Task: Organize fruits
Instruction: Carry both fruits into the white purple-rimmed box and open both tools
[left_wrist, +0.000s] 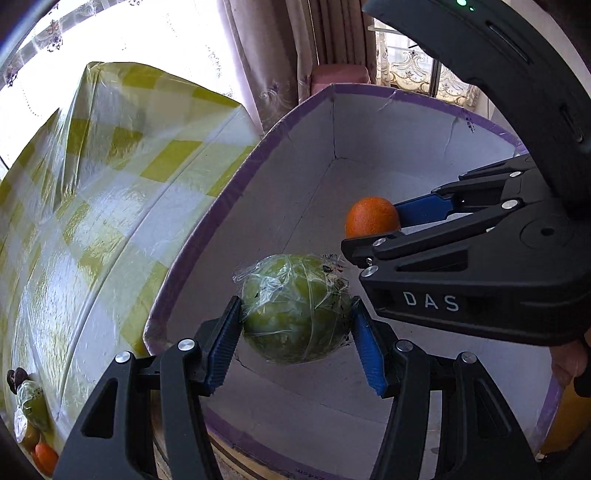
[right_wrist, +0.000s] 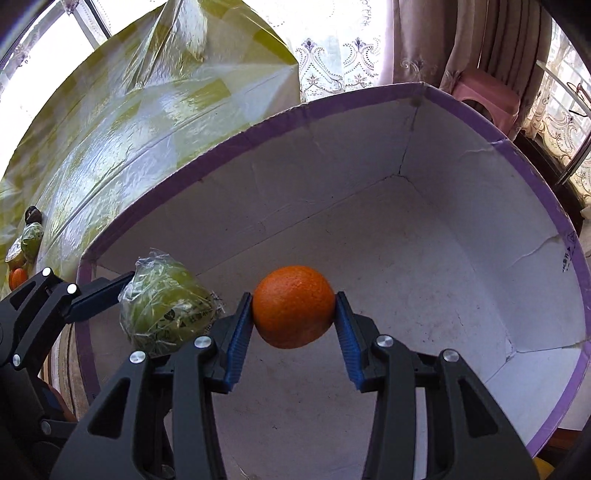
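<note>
Fruit pile (left_wrist: 31, 424) at table edge cut off by frame; kinds unclear.

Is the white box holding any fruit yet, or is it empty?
Empty: the box floor is bare; the orange and wrapped green fruit are held above it.

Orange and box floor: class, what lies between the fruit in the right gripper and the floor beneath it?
Nothing: in the right wrist view the orange hangs over bare white box floor.

hand-held gripper (left_wrist: 295, 328) | black arms | blue ribbed pads | silver screws | white "DAS" lettering
</note>
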